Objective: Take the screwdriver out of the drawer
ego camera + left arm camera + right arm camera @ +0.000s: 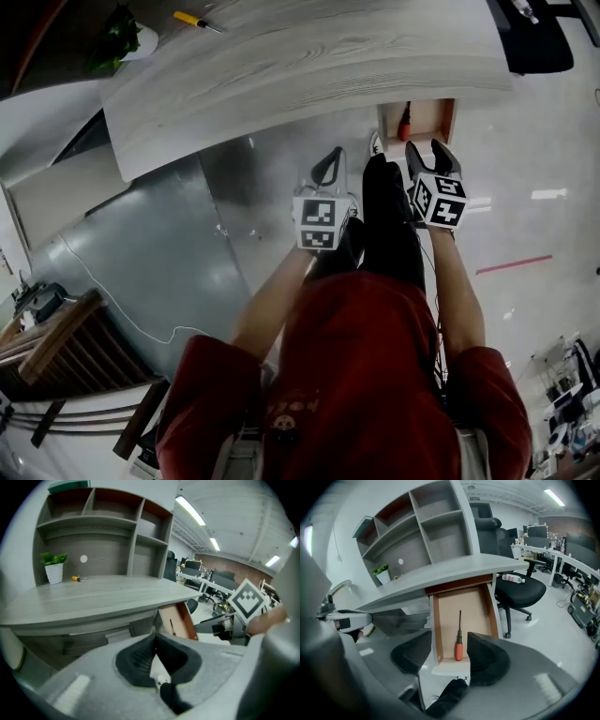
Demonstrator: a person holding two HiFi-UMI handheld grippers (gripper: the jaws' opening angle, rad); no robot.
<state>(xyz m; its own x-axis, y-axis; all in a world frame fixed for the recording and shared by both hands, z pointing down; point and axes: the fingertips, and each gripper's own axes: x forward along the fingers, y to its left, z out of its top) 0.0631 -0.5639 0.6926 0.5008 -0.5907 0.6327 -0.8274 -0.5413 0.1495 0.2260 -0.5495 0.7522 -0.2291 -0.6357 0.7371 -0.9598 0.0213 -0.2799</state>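
The screwdriver (459, 643) has an orange-red handle and a dark shaft and lies lengthwise in the open wooden drawer (480, 605) under the desktop. My right gripper (447, 654) is open just in front of the drawer's front edge, with the handle showing between its jaws. In the head view the right gripper (429, 152) hovers right below the drawer (424, 116), where the screwdriver (405, 123) shows red. My left gripper (327, 164) hangs to the left of the drawer, shut and empty. Its pads (140, 658) meet at the tips, and the drawer (178, 620) lies beyond them.
A grey wooden desk (309, 66) with shelving (93, 531) stands ahead. It carries a small potted plant (54, 566) and a yellow tool (197, 21). A black office chair (520, 590) stands right of the drawer. The person's legs and shoes (384, 216) are below the grippers.
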